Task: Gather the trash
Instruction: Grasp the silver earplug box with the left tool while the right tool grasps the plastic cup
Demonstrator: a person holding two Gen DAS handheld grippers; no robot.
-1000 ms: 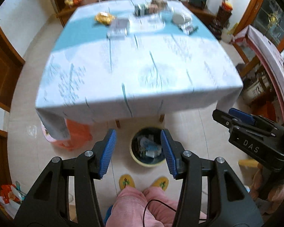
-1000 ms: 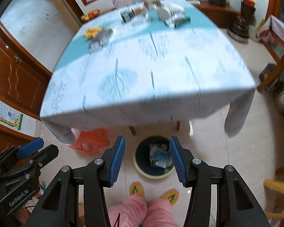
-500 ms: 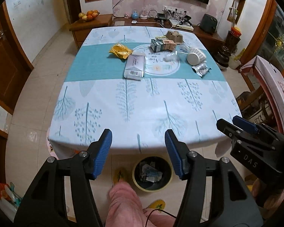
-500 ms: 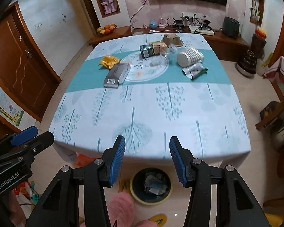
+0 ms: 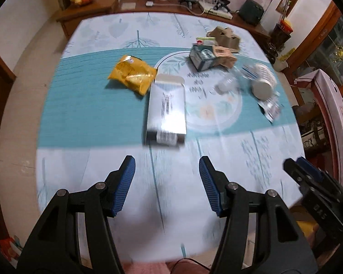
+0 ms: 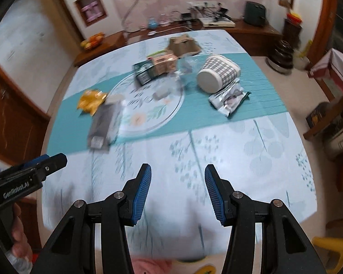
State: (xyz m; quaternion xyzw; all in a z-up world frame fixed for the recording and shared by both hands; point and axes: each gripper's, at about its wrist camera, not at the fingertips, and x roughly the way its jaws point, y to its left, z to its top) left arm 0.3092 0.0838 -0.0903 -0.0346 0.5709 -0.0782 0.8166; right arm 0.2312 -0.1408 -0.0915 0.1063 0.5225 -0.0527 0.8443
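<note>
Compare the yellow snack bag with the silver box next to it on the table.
The yellow snack bag is crumpled and soft; the silver box is flat-sided and rectangular. The bag is bright yellow, the box grey-silver with a dark end. The box looks larger and lies nearer the left gripper. Both lie on the teal band of the tablecloth, ungrasped.

1. The left gripper point(image 5: 167, 167) hangs over the near part of the tabletop point(image 5: 98, 159), jaws spread wide with nothing between them.
2. The right gripper point(image 6: 178, 175) is held over the same near part of the tabletop, to the right of the left one, jaws likewise wide and empty.
</note>
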